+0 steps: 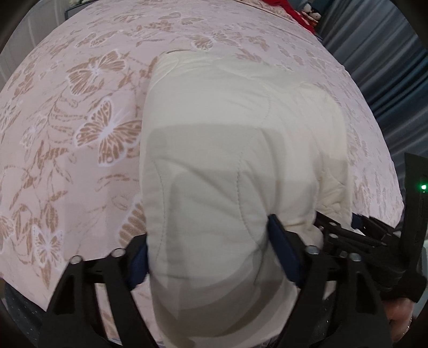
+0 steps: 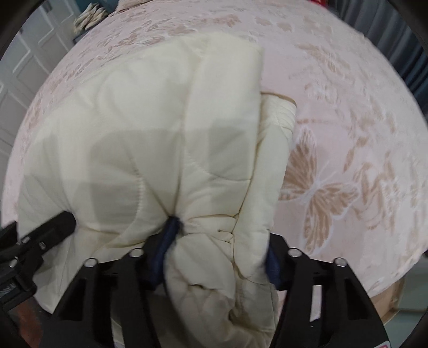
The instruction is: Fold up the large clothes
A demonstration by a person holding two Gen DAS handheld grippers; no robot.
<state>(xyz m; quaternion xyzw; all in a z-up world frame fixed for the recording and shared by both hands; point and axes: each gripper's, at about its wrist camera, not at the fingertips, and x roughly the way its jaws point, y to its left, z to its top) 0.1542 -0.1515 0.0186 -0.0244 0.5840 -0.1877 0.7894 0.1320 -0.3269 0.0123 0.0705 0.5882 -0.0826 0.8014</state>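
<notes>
Left wrist view shows the left gripper (image 1: pixel 211 249) clamped on the near edge of a cream quilted jacket (image 1: pixel 235 139), which lies folded on a pink butterfly-print bedspread (image 1: pixel 80 150). Right wrist view shows the right gripper (image 2: pixel 219 249) pinching a bunched fold of the same jacket's near edge.

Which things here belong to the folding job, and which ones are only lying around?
Part of the job:
- cream quilted padded jacket, lying on the bed
- left gripper, jaws closed on the jacket's near edge
- right gripper, jaws closed on bunched jacket fabric
- pink bedspread with tan butterfly pattern, the work surface

Just lying about:
- red cloth at the bed's far end
- grey-blue curtain
</notes>
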